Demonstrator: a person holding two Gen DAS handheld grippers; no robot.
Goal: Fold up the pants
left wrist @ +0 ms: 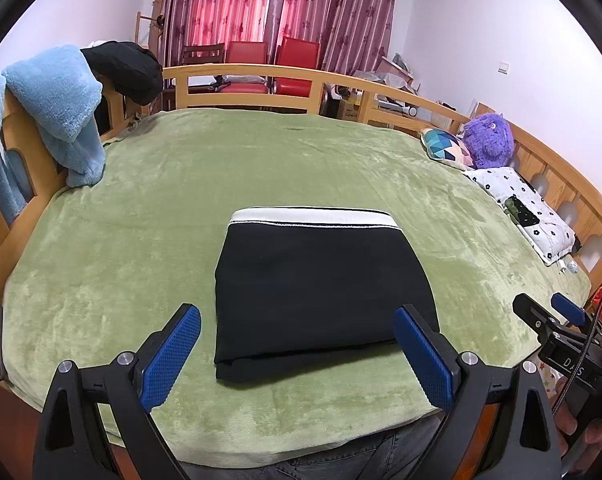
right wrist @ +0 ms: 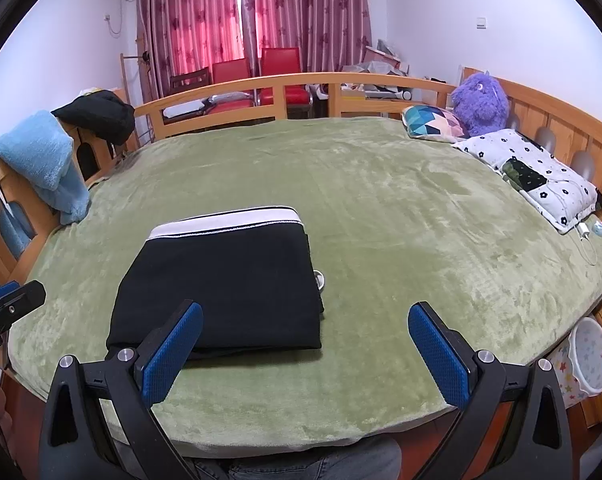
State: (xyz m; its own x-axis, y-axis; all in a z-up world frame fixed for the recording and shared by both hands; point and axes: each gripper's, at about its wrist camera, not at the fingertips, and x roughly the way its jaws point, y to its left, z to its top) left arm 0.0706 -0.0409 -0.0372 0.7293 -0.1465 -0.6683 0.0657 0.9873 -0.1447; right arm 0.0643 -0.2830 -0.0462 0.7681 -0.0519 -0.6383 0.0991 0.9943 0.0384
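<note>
Between the spread jaws of the left gripper (left wrist: 297, 344), seen from the left wrist, the black pants (left wrist: 321, 292) lie folded into a compact rectangle on the green blanket (left wrist: 181, 184). Both blue pads stand wide apart and hold nothing; the near edge of the fold sits just ahead of them, and the white waistband (left wrist: 313, 216) lies at the far edge. Off to the right of the jaws, the right gripper (left wrist: 557, 316) shows at the frame's edge. Far ahead to the left, a light blue towel (left wrist: 57, 100) hangs over the wooden bed rail (left wrist: 245, 72).

From the right wrist, the right gripper (right wrist: 305, 340) is likewise wide open and empty. The pants (right wrist: 225, 280) lie ahead and left of its jaws, the left pad overlapping their near edge in view. Far right ahead sit a purple plush toy (right wrist: 481, 100) and a dotted pillow (right wrist: 537, 172).
</note>
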